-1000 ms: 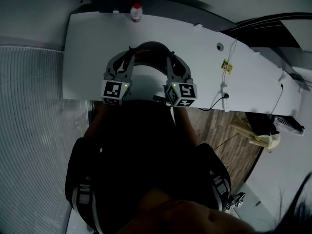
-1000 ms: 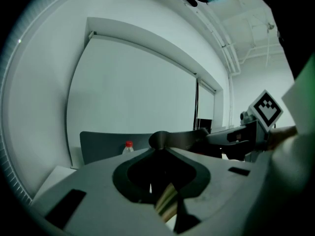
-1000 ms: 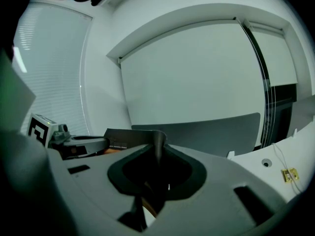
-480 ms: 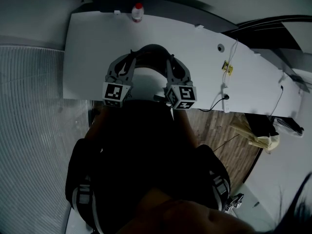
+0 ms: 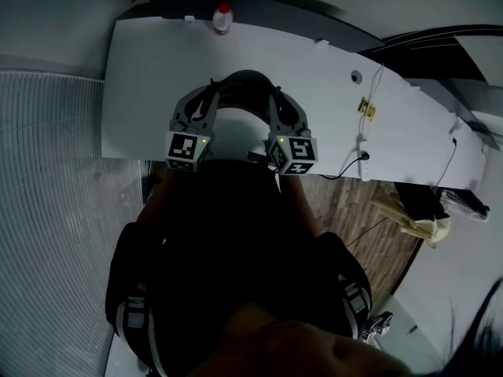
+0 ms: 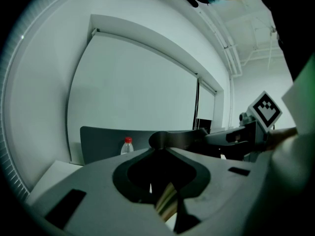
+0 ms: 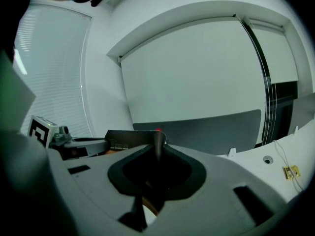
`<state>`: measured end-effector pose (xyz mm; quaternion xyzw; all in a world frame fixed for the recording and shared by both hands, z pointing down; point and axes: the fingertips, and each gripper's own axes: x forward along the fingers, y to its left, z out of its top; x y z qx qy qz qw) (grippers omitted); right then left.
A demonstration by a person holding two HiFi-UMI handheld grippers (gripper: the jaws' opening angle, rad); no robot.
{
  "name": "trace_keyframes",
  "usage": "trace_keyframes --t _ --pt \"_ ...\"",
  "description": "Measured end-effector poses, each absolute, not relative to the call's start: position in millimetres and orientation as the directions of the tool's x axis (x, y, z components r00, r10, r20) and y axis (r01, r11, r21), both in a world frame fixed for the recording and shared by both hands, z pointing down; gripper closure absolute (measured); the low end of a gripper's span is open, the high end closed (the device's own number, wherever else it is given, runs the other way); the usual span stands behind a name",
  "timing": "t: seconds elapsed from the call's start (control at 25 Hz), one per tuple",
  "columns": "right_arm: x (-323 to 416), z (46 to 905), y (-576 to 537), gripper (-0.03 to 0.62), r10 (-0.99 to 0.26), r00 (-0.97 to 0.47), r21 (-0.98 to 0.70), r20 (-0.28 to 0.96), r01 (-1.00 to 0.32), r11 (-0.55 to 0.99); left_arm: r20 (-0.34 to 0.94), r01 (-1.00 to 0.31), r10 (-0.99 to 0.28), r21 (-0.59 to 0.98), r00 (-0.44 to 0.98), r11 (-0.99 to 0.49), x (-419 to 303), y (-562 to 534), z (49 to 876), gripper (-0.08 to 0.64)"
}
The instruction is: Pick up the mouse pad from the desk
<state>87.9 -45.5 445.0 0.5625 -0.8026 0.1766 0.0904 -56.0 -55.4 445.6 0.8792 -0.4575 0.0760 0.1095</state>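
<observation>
Mouse pad point(image 5: 245, 79) is arching up as a dark, bowed sheet over the white desk point(image 5: 141, 77), near the desk's front edge. The left gripper point(image 5: 210, 91) is clamping the pad's left end and the right gripper point(image 5: 274, 94) is clamping its right end, jaws pressing on the sheet. A red-capped bottle point(image 5: 222, 18) is standing at the desk's far edge.

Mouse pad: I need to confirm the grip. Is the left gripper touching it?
Touching. The left gripper view shows the left gripper with its jaws closed on the edge of the dark mouse pad, which curls up out from between them.
</observation>
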Motion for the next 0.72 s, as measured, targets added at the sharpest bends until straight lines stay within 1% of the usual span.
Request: trace_keyframes --t 0.36,0.52,0.72 --pt "87.9 443.0 -45.3 0.546 -0.874 -0.352 -0.192 0.336 -0.934 0.302 0.205 -0.825 -0.799 0.122 0.566 -0.553 -57.8 -55.5 450.1 0.512" --pt "88.2 443.0 -44.0 0.548 -0.875 -0.351 -0.194 0.333 -0.934 0.301 0.220 -0.821 -0.791 0.139 0.571 -0.554 -56.0 -52.1 450.7 0.512" --pt "87.0 443.9 -42.9 0.548 -0.874 -0.353 -0.193 0.334 -0.933 0.303 0.205 -0.826 -0.800 0.119 0.564 -0.552 -59.0 -53.4 449.5 0.512"
